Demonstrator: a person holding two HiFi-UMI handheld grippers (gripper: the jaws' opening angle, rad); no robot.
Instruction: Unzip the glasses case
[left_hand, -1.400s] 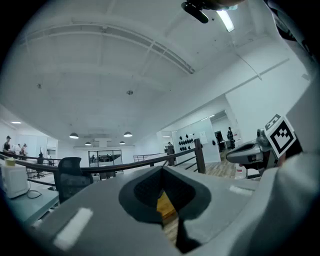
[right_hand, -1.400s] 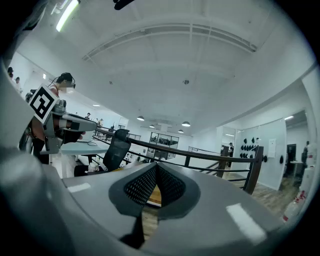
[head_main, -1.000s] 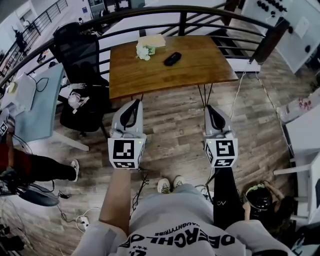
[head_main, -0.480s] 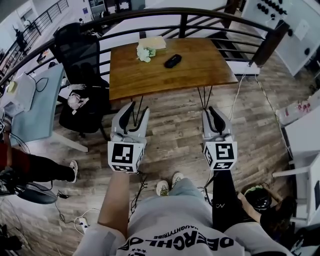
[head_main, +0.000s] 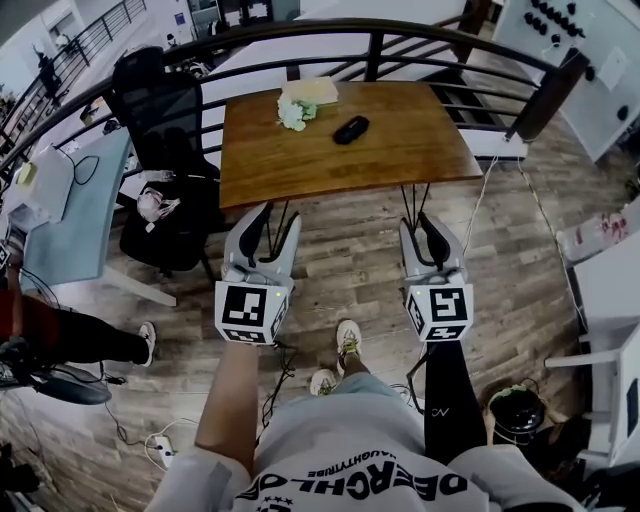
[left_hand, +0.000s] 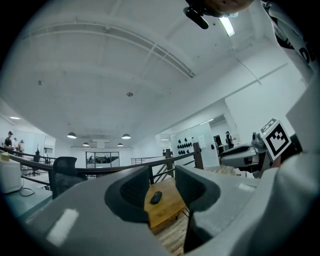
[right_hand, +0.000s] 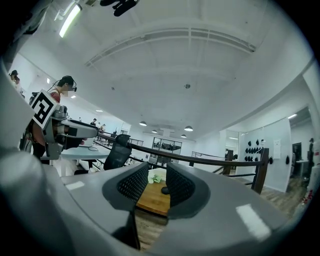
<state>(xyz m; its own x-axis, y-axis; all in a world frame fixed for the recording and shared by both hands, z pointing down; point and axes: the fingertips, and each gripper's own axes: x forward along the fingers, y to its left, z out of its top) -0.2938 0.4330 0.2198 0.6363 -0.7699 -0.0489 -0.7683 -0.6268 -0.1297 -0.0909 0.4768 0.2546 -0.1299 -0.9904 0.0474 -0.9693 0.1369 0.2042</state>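
The black glasses case (head_main: 350, 129) lies zipped on the wooden table (head_main: 300, 165), beside white flowers. It also shows far off between the jaws in the left gripper view (left_hand: 156, 198) and the right gripper view (right_hand: 165, 190). Both grippers are held level over the wood floor, well short of the table. My left gripper (head_main: 275, 214) is open with nothing between its fingers. My right gripper (head_main: 420, 222) has just been opening its jaws; they stand a little apart and empty.
White flowers (head_main: 293, 113) and a flat box (head_main: 310, 90) sit at the table's far edge. A dark railing (head_main: 400, 30) curves behind the table. A black office chair (head_main: 160, 105) and a light desk (head_main: 80, 200) stand at left. Cables (head_main: 150, 435) lie on the floor.
Both grippers' jaws have gone from shut to open, the left wider. Both have edged forward towards the table, and the person's feet have stepped.
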